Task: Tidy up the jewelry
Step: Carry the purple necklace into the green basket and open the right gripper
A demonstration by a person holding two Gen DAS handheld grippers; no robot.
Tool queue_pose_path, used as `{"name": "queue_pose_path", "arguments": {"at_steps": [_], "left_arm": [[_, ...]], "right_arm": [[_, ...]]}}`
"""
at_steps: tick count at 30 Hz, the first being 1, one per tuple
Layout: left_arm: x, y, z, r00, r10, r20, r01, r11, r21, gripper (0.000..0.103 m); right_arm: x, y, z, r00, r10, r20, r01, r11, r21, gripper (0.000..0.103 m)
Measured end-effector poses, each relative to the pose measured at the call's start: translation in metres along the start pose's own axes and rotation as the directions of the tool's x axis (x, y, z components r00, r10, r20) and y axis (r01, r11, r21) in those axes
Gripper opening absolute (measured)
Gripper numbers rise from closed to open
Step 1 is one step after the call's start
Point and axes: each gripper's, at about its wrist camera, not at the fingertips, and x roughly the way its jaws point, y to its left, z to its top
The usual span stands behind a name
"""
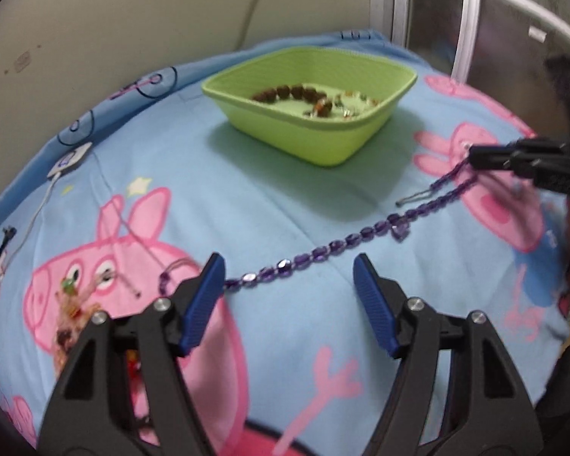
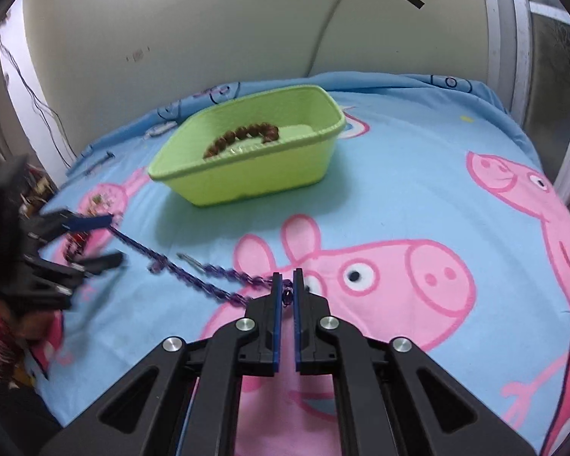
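Note:
A purple bead necklace (image 1: pixel 334 245) lies stretched across the blue cartoon bedsheet (image 1: pixel 269 197); it also shows in the right wrist view (image 2: pixel 193 271). My right gripper (image 2: pixel 287 279) is shut on one end of it; in the left wrist view it shows at the right edge (image 1: pixel 475 161). My left gripper (image 1: pixel 288 269) is open and empty, just above the necklace's other end; in the right wrist view it shows at the left (image 2: pixel 110 239). A green basket (image 1: pixel 311 114) at the back holds a brown bead bracelet (image 1: pixel 288 93) and small shiny pieces (image 1: pixel 355 102).
A colourful beaded piece (image 1: pixel 76 304) lies on the sheet at my left gripper's left. A white charger with cable (image 1: pixel 70 161) lies near the bed's left edge. A wall stands behind the bed (image 2: pixel 209 38), a metal-framed door at the right (image 1: pixel 475 19).

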Motion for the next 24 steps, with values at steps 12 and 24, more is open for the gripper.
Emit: {"name": "queue_pose_path", "arguments": {"at_steps": [12, 24], "left_arm": [[-0.003, 0.011, 0.015, 0.98, -0.196, 0.031, 0.198, 0.972, -0.128, 0.006], [-0.041, 0.025, 0.035, 0.929, -0.332, 0.163, 0.362, 0.907, -0.215, 0.006]], "right_arm": [[-0.006, 0.05, 0.032, 0.901, 0.43, 0.056, -0.43, 0.903, -0.006, 0.0], [0.032, 0.094, 0.0, 0.978, 0.174, -0.119, -0.198, 0.951, -0.239, 0.043]]}}
